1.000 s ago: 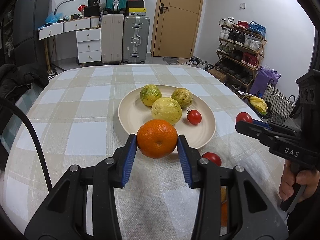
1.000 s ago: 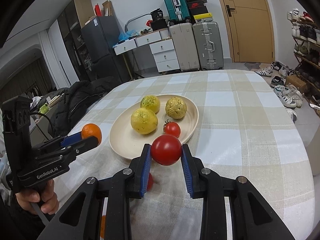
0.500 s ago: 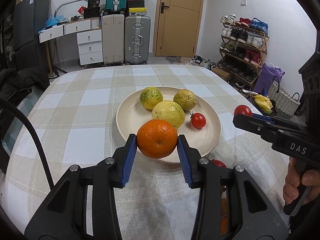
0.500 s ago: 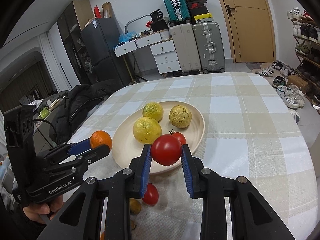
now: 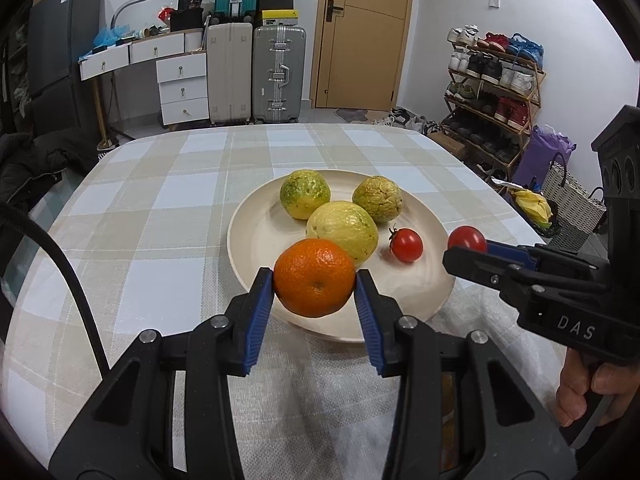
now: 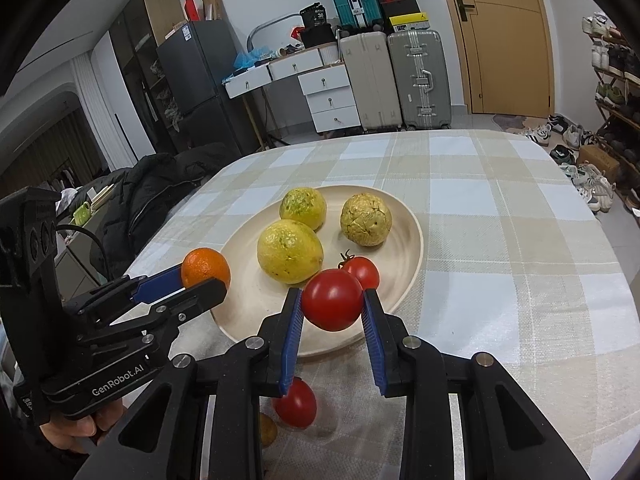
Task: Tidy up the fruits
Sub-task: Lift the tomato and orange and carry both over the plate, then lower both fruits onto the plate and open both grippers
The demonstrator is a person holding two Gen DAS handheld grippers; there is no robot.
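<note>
Both fruits now over the plate's near edge.
My left tongs (image 5: 315,290) pinch the orange (image 5: 315,277), my right tongs (image 6: 331,310) the tomato (image 6: 332,305); both have advanced over the plate (image 5: 256,240), ready for release.

- Even, cool indoor light from overhead; a ceiling lamp glints at the top left edge of the right view
- Soft, weak shadows under the fruit on the plate (image 6: 404,216)
- Small highlights on the tomato (image 6: 332,300) and the orange (image 5: 315,277)
- Strong fisheye bend: door and suitcases lean, black vignette fills the corners
- Centre sharp; the tabletop (image 5: 160,240) close to the lens looks slightly smeared, and the tool bodies at the bottom edge are soft
</note>
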